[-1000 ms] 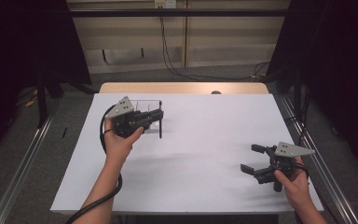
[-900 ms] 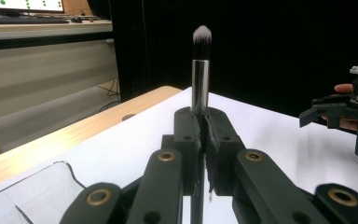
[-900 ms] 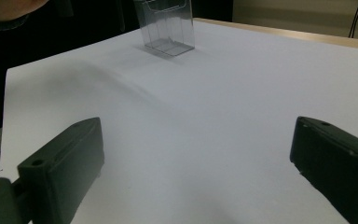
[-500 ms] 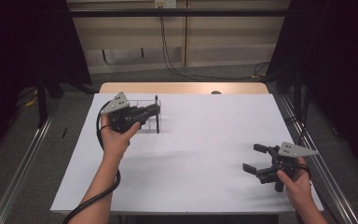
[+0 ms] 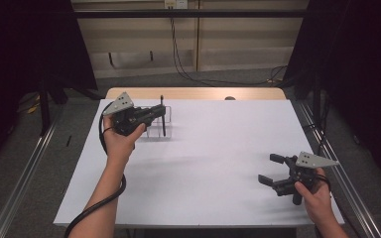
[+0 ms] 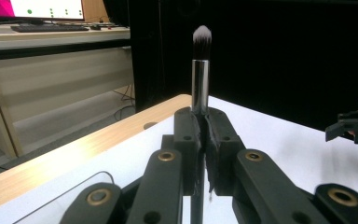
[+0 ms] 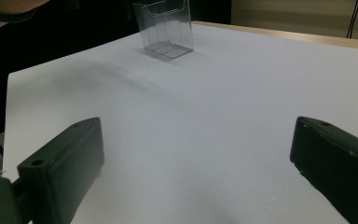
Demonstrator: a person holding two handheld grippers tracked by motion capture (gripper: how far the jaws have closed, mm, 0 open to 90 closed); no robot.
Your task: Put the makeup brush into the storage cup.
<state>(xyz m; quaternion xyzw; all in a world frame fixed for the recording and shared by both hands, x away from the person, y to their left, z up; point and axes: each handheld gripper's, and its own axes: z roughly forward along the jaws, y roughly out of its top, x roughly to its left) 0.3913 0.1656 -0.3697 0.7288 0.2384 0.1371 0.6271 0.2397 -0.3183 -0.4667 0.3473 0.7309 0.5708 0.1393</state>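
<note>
Black-handled, the makeup brush [image 6: 200, 70] stands upright, pinched in my left tongs [image 5: 155, 113], bristles up, just over the clear plastic holder [image 5: 158, 126] at the table's [image 5: 218, 148] far left. My right tongs [image 5: 273, 169] gape wide and empty, low over the near right corner.

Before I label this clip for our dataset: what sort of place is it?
Probably a lab recording station: a white-covered table fenced by black curtains, a monitor on a side desk, and a camera-carrying left gripper holding a makeup brush.
</note>
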